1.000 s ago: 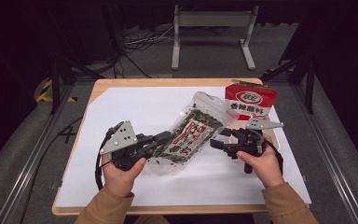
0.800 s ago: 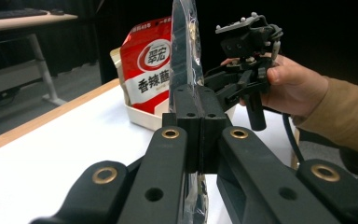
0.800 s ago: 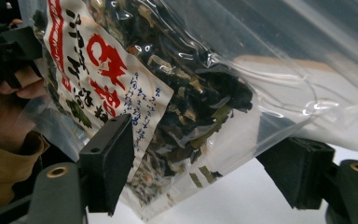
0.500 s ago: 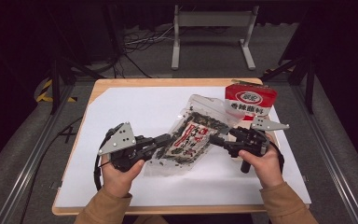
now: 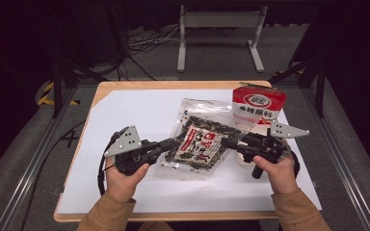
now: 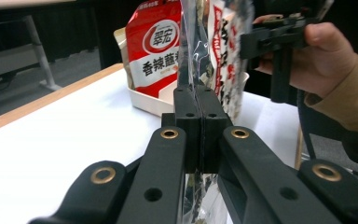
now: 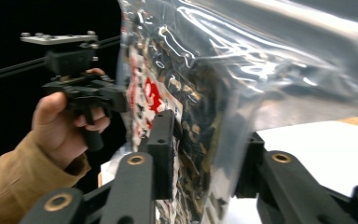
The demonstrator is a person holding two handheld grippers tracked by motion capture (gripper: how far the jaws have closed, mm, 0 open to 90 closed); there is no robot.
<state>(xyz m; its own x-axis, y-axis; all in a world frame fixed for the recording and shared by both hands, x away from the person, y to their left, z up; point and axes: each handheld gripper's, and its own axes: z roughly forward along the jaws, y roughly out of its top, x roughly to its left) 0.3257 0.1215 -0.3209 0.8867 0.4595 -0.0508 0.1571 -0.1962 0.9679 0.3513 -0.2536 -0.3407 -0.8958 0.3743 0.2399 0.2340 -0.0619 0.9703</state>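
You are working over a white sheet (image 5: pixel 139 120) covering a wooden table (image 5: pixel 107 89), with dark floor and cables beyond. Just past your right gripper (image 5: pixel 229 142), a red packet (image 5: pixel 258 103) is standing in a white tray (image 6: pixel 149 103). The clear snack bag (image 5: pixel 197 143) is hanging between your grippers, its long axis running from one to the other. Your left gripper (image 5: pixel 169 143) is clamping its edge with jaws pressed together; your right gripper's jaws are straddling the other edge, parted around it.

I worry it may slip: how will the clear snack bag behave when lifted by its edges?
The snack bag is probably floppy: its film creases and bulges beside the right gripper. Its glossy plastic may be slippery, though the left gripper clamps one edge.
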